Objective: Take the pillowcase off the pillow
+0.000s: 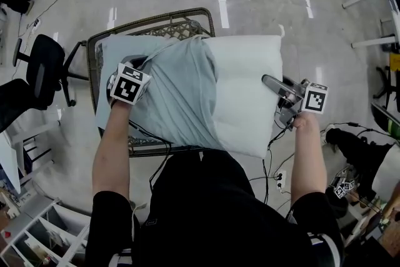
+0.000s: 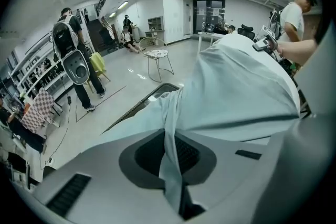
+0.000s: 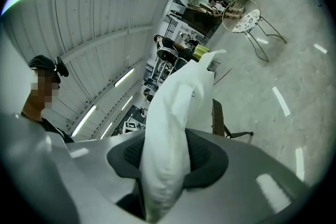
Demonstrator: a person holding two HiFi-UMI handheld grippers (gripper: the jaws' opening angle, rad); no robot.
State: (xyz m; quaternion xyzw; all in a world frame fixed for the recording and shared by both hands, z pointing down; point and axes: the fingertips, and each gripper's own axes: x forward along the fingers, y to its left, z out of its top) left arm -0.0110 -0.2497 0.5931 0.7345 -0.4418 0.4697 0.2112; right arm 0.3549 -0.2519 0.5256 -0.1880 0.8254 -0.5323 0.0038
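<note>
Left gripper (image 1: 128, 85) — jaws closed tight on a thin fold of the pale blue pillowcase (image 1: 175, 97), at the 9 o'clock end of the pillow (image 1: 247, 94). Right gripper (image 1: 272, 82) — jaws partly closed, pinching a thick wad of the bare white pillow at its 3 o'clock edge. The pillowcase covers the pillow's 9 o'clock half only; the other half is exposed. The pillow sits over a wicker chair (image 1: 159, 20), whose rim shows at 12 o'clock.

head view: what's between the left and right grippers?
Head view: the pillow, left half in the blue pillowcase, right half bare. The left gripper grips the pillowcase, the right gripper the pillow.
</note>
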